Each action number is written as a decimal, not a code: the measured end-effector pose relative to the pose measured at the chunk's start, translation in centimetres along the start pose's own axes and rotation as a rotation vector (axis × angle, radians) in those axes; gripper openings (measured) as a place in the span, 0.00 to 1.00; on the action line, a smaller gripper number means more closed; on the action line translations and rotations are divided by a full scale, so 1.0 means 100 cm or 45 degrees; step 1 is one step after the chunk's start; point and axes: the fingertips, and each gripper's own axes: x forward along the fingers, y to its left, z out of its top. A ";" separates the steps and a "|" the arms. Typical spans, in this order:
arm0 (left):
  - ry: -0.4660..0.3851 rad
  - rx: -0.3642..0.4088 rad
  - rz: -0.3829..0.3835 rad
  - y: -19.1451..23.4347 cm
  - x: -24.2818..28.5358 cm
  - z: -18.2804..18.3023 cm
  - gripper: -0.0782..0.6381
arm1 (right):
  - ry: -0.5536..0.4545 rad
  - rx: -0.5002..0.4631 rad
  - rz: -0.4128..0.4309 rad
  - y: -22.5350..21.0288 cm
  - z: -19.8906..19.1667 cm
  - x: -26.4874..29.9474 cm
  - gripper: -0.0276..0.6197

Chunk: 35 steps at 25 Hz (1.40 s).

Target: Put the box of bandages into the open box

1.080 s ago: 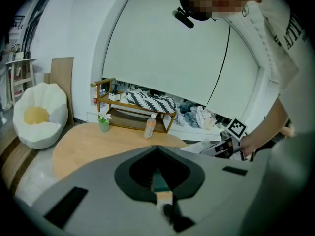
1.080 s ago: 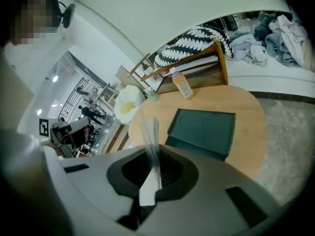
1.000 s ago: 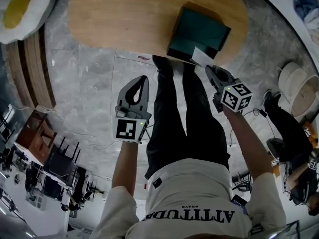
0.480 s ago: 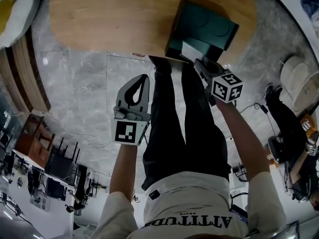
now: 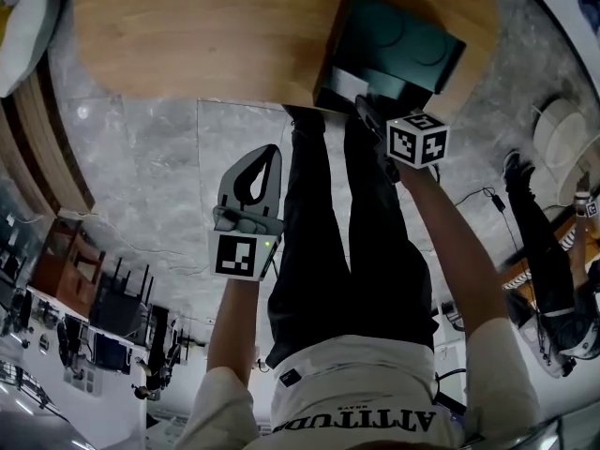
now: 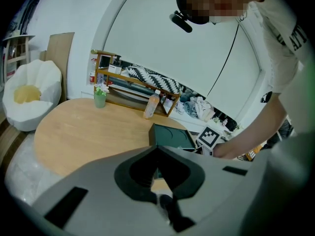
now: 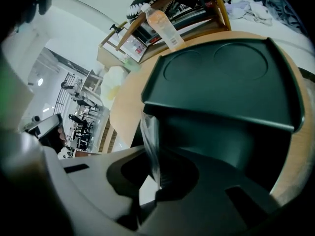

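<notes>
The box of bandages (image 7: 150,149) is pinched between the fingers of the right gripper (image 7: 156,183), which are closed on its lower end. From the right gripper view it shows only as a thin, pale edge standing up from the fingertips. In the head view it is a small white patch (image 5: 349,84) just ahead of those fingers, at the near wall of the open box (image 5: 401,47).

The open box is dark green. It fills the space straight in front of the right fingers, with its raised lid (image 7: 221,68) above and beyond them. It sits on a wooden table (image 5: 187,36), near the edge closest to the person.

Past the box, further from the fingers, a plastic bottle (image 7: 165,27) stands by a wooden rack (image 7: 197,4).

The left gripper (image 5: 269,154) hangs over the floor, well apart from the table. Its fingers (image 6: 147,154) are pressed together with nothing between them.
</notes>
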 end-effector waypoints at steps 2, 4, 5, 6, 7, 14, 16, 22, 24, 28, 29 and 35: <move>0.010 -0.003 -0.004 -0.001 0.000 -0.002 0.14 | 0.014 0.013 -0.028 -0.006 0.000 0.003 0.09; 0.014 -0.006 -0.008 0.002 0.002 0.002 0.14 | 0.026 0.028 -0.065 -0.011 0.004 0.004 0.09; 0.014 -0.007 -0.010 0.004 0.000 0.002 0.14 | 0.028 0.032 -0.084 -0.012 0.004 0.005 0.10; 0.016 -0.008 -0.012 0.007 -0.002 0.001 0.14 | 0.028 0.035 -0.102 -0.013 0.003 0.007 0.18; 0.016 -0.007 -0.015 0.009 -0.004 -0.002 0.14 | 0.027 0.036 -0.118 -0.013 0.000 0.008 0.24; 0.008 0.011 -0.028 0.015 -0.017 -0.001 0.14 | 0.020 0.009 -0.213 -0.015 -0.010 -0.002 0.38; 0.014 0.022 -0.028 0.016 -0.019 0.002 0.14 | 0.016 0.016 -0.240 -0.019 -0.009 -0.010 0.38; -0.029 0.080 -0.034 0.011 -0.030 0.021 0.14 | -0.011 0.023 -0.288 -0.020 -0.010 -0.038 0.38; -0.053 0.086 -0.037 0.004 -0.037 0.034 0.14 | -0.022 0.009 -0.287 -0.012 -0.010 -0.052 0.38; -0.109 0.158 -0.042 0.000 -0.053 0.060 0.14 | -0.075 -0.012 -0.284 0.008 0.002 -0.078 0.38; -0.104 0.165 -0.046 -0.003 -0.059 0.065 0.14 | -0.082 -0.013 -0.282 0.015 0.004 -0.086 0.38; -0.127 0.240 -0.100 -0.026 -0.093 0.098 0.14 | -0.137 -0.116 -0.243 0.067 0.018 -0.137 0.33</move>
